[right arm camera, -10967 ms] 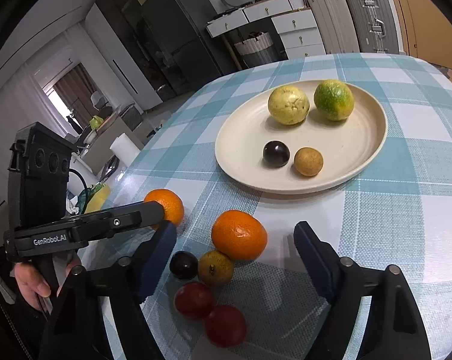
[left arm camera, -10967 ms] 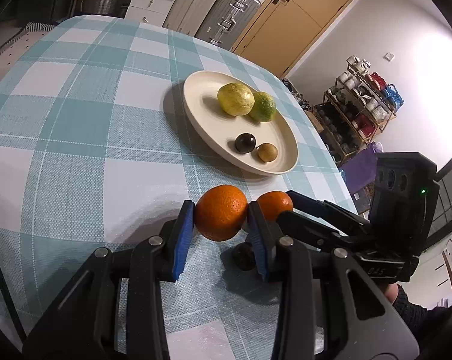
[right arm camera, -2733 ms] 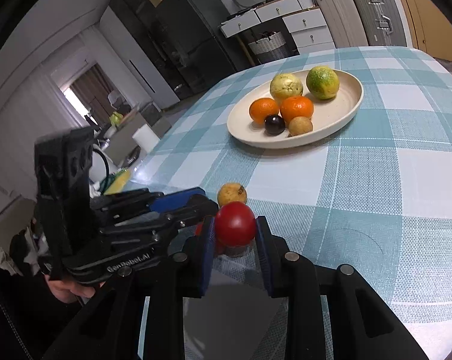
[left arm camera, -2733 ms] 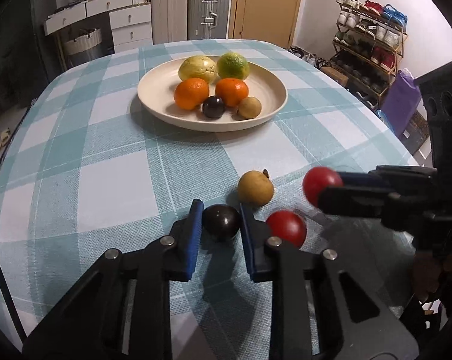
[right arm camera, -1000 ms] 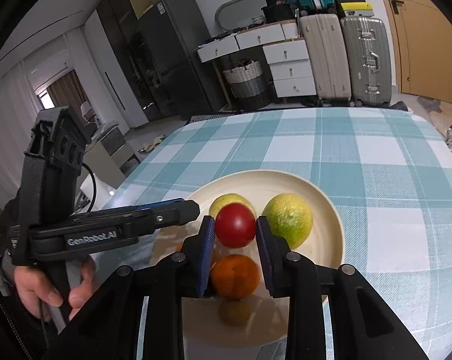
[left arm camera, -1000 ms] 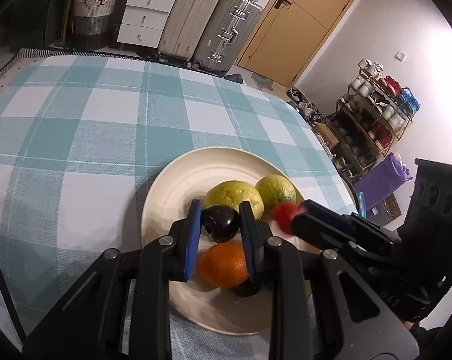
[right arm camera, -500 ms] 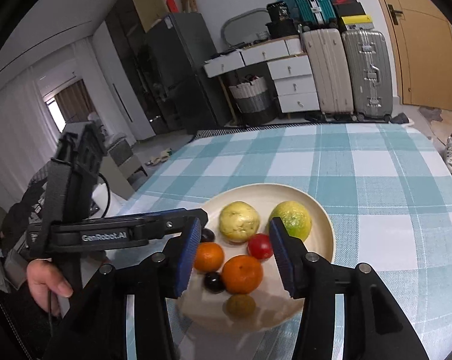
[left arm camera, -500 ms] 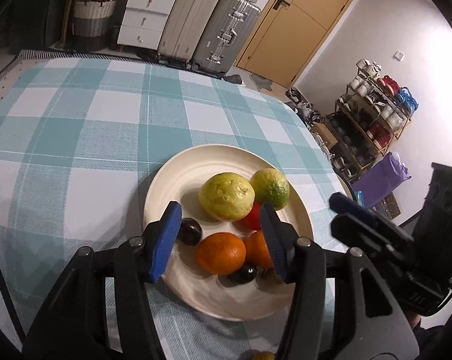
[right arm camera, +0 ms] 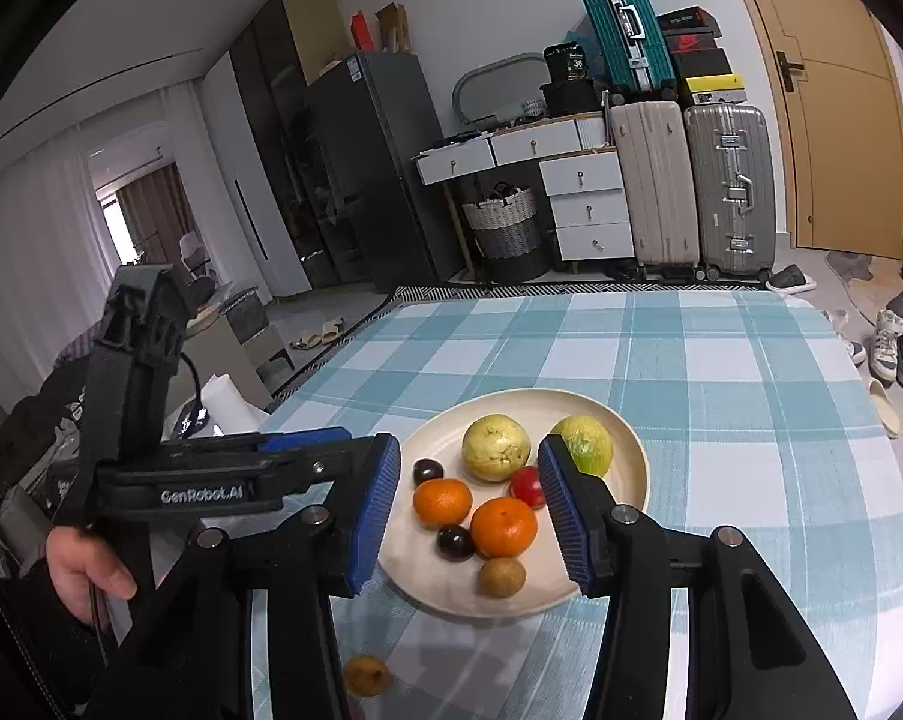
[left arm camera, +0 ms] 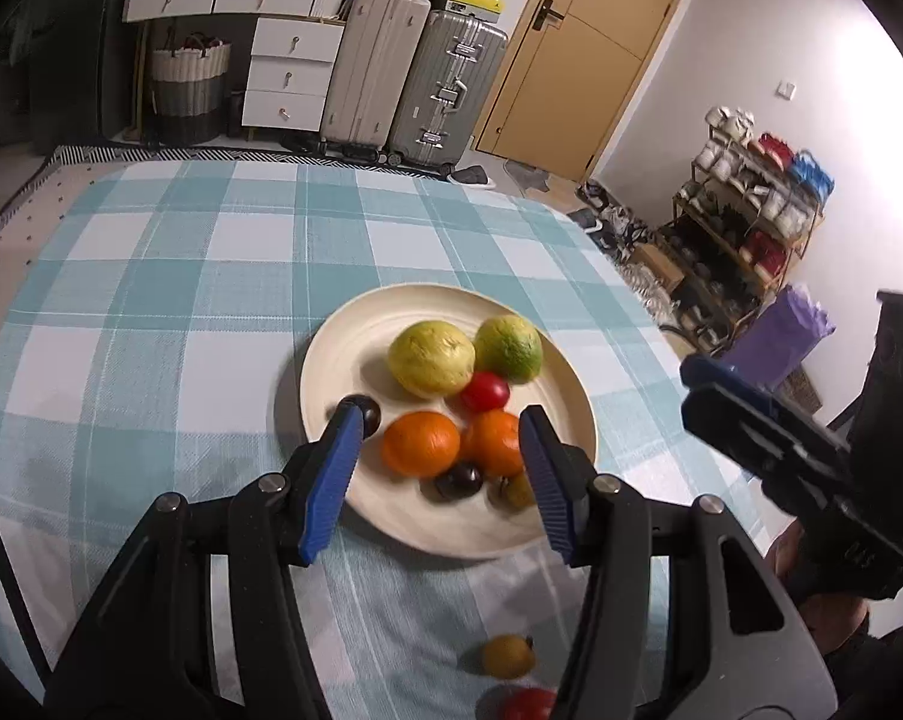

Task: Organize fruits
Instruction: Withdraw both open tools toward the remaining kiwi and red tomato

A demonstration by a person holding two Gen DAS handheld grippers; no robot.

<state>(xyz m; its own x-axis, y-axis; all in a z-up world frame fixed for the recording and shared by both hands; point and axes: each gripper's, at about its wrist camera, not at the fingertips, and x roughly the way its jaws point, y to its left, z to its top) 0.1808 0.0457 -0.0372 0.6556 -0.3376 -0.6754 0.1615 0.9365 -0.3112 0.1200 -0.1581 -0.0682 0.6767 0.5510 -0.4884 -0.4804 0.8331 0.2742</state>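
A cream plate [left arm camera: 331,354] on the checked table holds a yellow fruit [left arm camera: 430,359], a green citrus [left arm camera: 508,348], a red fruit [left arm camera: 484,391], two oranges [left arm camera: 421,443], two dark plums [left arm camera: 458,480] and a small brown fruit [left arm camera: 518,489]. My left gripper [left arm camera: 439,420] hangs open above the plate's near side, holding nothing. My right gripper [right arm camera: 469,447] is over the same plate [right arm camera: 634,480], its jaws opening with nothing between them. On the cloth near me lie a yellow-brown fruit [left arm camera: 508,655] and a red fruit [left arm camera: 529,703].
The table [right arm camera: 751,396] ends at a rounded far edge. Beyond it stand suitcases [right arm camera: 724,180], white drawers [right arm camera: 583,204] and a basket [right arm camera: 505,228]. A shoe rack [left arm camera: 751,204] is off the right side. A hand [right arm camera: 85,570] holds the left gripper's handle.
Both grippers opened and let go: the dark plum and the red fruit now lie on the plate. Both have pulled back and up from it.
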